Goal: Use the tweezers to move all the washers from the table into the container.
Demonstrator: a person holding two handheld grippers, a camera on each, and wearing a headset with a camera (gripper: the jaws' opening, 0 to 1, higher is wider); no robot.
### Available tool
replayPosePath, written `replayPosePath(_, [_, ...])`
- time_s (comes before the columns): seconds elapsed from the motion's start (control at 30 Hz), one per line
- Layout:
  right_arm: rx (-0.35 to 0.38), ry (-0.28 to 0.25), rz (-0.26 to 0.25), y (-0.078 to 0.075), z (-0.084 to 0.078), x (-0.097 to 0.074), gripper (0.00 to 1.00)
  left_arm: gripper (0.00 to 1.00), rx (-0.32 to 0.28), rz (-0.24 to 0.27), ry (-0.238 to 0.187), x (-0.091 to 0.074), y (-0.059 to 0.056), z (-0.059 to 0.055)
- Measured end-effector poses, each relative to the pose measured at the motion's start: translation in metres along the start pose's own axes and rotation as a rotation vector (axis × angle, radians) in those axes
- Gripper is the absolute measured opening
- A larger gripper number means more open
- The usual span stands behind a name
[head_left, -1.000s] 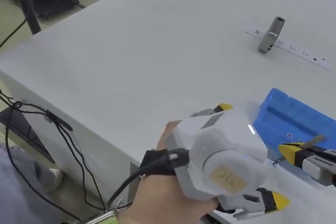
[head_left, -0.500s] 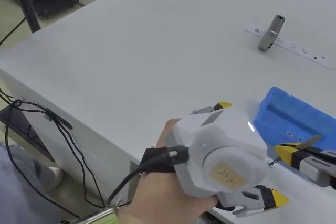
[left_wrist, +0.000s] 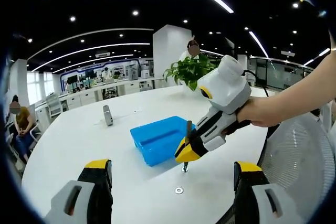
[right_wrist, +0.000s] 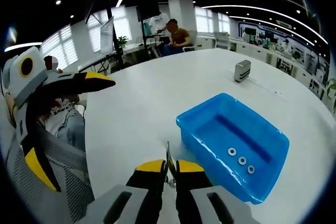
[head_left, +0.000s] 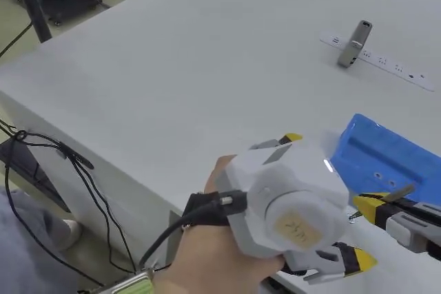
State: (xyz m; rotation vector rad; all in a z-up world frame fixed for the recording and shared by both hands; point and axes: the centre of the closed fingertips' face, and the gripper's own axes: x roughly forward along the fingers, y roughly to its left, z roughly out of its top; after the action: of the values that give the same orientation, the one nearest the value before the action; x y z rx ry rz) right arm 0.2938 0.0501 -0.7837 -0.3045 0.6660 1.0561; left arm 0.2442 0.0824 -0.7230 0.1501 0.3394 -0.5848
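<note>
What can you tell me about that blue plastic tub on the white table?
The blue plastic tub is a shallow, open rectangular tray with raised walls, glossy and slightly translucent. It sits flat on the white table. Three small metal washers lie in a row on its floor. The right gripper, shut on thin tweezers, hovers beside its near wall.

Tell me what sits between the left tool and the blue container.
In the left gripper view: one loose washer on the table, and the tweezers in the right tool, tip down just before the container.
</note>
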Motion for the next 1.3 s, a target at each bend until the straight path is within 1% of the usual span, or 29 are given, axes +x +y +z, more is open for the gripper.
replayPosePath(0.07, [-0.090, 0.016, 0.002, 0.006, -0.001, 0.001, 0.04, 0.99, -0.001, 0.000, -0.002, 0.000, 0.000, 0.000])
replayPosePath(0.13, [-0.151, 0.022, -0.001, 0.010, 0.000, 0.003, 0.03, 0.99, -0.002, 0.003, -0.003, 0.000, 0.001, 0.001])
replayPosePath(0.17, [-0.168, 0.026, -0.001, 0.011, 0.000, 0.004, 0.03, 0.99, -0.003, 0.004, -0.004, 0.000, 0.001, 0.001])
replayPosePath(0.2, [-0.180, 0.033, 0.008, 0.014, -0.001, 0.004, 0.03, 0.99, -0.003, 0.007, -0.005, 0.000, 0.001, 0.001])
replayPosePath(0.27, [-0.199, 0.043, 0.003, 0.012, 0.000, 0.004, 0.03, 0.99, -0.007, 0.012, -0.007, -0.001, 0.002, 0.001])
replayPosePath(0.33, [-0.186, 0.045, 0.009, 0.010, 0.000, 0.004, 0.03, 0.99, -0.013, 0.015, -0.010, -0.001, 0.003, 0.002])
replayPosePath(0.4, [-0.135, 0.036, 0.012, 0.007, 0.000, 0.003, 0.03, 0.99, -0.013, 0.020, -0.012, -0.001, 0.004, 0.002])
replayPosePath(0.43, [-0.089, 0.021, 0.020, 0.008, 0.001, 0.002, 0.03, 0.99, -0.015, 0.020, -0.012, -0.001, 0.004, 0.002])
replayPosePath(0.57, [-0.021, -0.034, 0.033, 0.006, 0.012, -0.007, 0.03, 0.99, -0.014, 0.023, -0.013, -0.002, 0.004, 0.002])
replayPosePath(0.63, [0.008, -0.066, 0.041, 0.004, 0.020, -0.014, 0.03, 0.99, -0.020, 0.026, -0.018, -0.002, 0.005, 0.003])
replayPosePath(0.67, [0.030, -0.090, 0.047, 0.003, 0.027, -0.018, 0.03, 0.99, -0.023, 0.027, -0.021, -0.002, 0.005, 0.003])
replayPosePath(0.73, [0.050, -0.130, 0.041, -0.003, 0.039, -0.025, 0.03, 0.99, -0.028, 0.028, -0.026, -0.002, 0.005, 0.004])
replayPosePath(0.8, [0.055, -0.149, 0.038, -0.008, 0.047, -0.029, 0.03, 0.99, -0.025, 0.026, -0.028, -0.002, 0.004, 0.005])
replayPosePath(0.83, [0.054, -0.167, 0.030, -0.012, 0.054, -0.033, 0.03, 0.99, -0.021, 0.027, -0.027, -0.002, 0.004, 0.005])
replayPosePath(0.9, [0.056, -0.183, 0.023, -0.018, 0.062, -0.036, 0.03, 0.99, -0.026, 0.025, -0.019, -0.002, 0.004, 0.004])
replayPosePath(0.93, [0.058, -0.192, 0.017, -0.022, 0.067, -0.037, 0.03, 0.99, -0.024, 0.024, -0.023, -0.002, 0.003, 0.005])
replayPosePath(1.07, [0.057, -0.197, -0.022, -0.039, 0.077, -0.035, 0.03, 0.99, -0.025, 0.008, -0.019, -0.001, 0.001, 0.003])
replayPosePath(1.13, [0.077, -0.197, -0.048, -0.050, 0.081, -0.032, 0.03, 0.99, -0.017, -0.003, -0.019, -0.001, -0.002, 0.004])
replayPosePath(1.17, [0.089, -0.197, -0.058, -0.053, 0.082, -0.031, 0.03, 0.99, -0.014, -0.005, -0.018, -0.001, -0.002, 0.004])
replayPosePath(1.2, [0.113, -0.193, -0.071, -0.058, 0.082, -0.028, 0.03, 0.99, -0.016, -0.005, -0.022, -0.001, -0.002, 0.004])
replayPosePath(1.27, [0.134, -0.183, -0.085, -0.064, 0.081, -0.025, 0.03, 0.99, -0.041, -0.011, -0.052, -0.003, -0.003, 0.009])
replayPosePath(1.3, [0.145, -0.174, -0.093, -0.067, 0.080, -0.022, 0.03, 0.99, -0.059, -0.008, -0.088, -0.004, -0.002, 0.015])
